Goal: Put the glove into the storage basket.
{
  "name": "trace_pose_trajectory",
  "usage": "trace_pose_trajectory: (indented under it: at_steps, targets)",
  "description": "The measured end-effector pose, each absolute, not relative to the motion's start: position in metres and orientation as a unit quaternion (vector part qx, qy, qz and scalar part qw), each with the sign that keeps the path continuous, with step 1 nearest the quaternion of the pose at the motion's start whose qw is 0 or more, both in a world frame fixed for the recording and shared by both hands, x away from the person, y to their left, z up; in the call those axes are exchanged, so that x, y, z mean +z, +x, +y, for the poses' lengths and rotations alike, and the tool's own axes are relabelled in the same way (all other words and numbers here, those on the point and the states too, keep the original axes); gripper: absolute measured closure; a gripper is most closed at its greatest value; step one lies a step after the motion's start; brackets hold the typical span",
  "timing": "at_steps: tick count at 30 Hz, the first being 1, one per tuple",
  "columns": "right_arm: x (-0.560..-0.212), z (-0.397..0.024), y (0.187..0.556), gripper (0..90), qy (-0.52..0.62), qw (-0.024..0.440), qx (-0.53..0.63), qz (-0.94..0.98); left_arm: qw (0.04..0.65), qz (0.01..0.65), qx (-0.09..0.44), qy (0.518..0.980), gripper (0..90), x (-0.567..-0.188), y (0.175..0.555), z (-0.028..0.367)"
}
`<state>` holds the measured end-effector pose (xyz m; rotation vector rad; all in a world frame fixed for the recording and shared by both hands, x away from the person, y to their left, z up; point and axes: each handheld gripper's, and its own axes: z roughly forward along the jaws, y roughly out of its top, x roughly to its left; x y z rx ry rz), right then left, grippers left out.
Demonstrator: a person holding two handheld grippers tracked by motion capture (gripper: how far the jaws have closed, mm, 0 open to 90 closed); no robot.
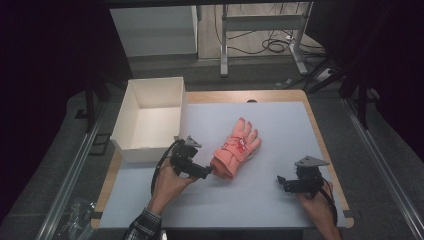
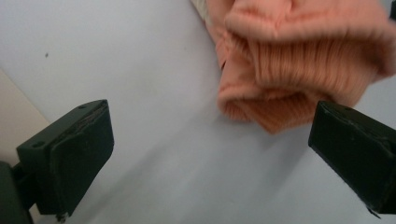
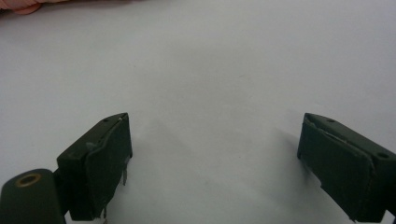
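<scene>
A salmon-pink knitted glove (image 1: pixel 235 148) lies flat in the middle of the white mat, fingers pointing away and to the right, ribbed cuff (image 2: pixel 285 74) toward me. My left gripper (image 1: pixel 204 172) sits just left of the cuff, jaws wide open, nothing between them. In the left gripper view (image 2: pixel 215 154) the cuff lies just beyond the jaw tips. My right gripper (image 1: pixel 281 181) rests low over the mat at the near right, apart from the glove, also open and empty (image 3: pixel 215 158).
An open white cardboard box (image 1: pixel 150 117) stands at the mat's far left corner, close behind my left hand. The white mat (image 1: pixel 280 130) covers a wooden table. Table legs and cables lie on the floor beyond.
</scene>
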<state>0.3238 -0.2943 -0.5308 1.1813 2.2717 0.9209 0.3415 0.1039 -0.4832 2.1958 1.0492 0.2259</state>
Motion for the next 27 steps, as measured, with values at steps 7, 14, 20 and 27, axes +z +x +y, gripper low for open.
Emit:
trace_pose_trajectory:
  at_steps: [7,14,20,27]
  targets:
    - [-0.531,-0.294,0.324,10.2,0.425,0.209,0.331,0.816,0.333,0.414,0.068,0.844,1.6,-0.47,0.348,0.1]
    - [-0.531,-0.294,0.324,10.2,0.424,0.209,0.331,0.817,0.348,0.404,0.067,0.843,1.0,-0.462,0.346,0.093]
    - [-0.531,-0.294,0.324,10.2,0.424,0.209,0.331,0.817,0.348,0.389,0.069,0.85,1.0,-0.452,0.35,0.079]
    - [-0.531,-0.294,0.324,10.2,0.424,0.209,0.331,0.817,0.347,0.375,0.062,0.857,0.3,-0.447,0.36,0.061]
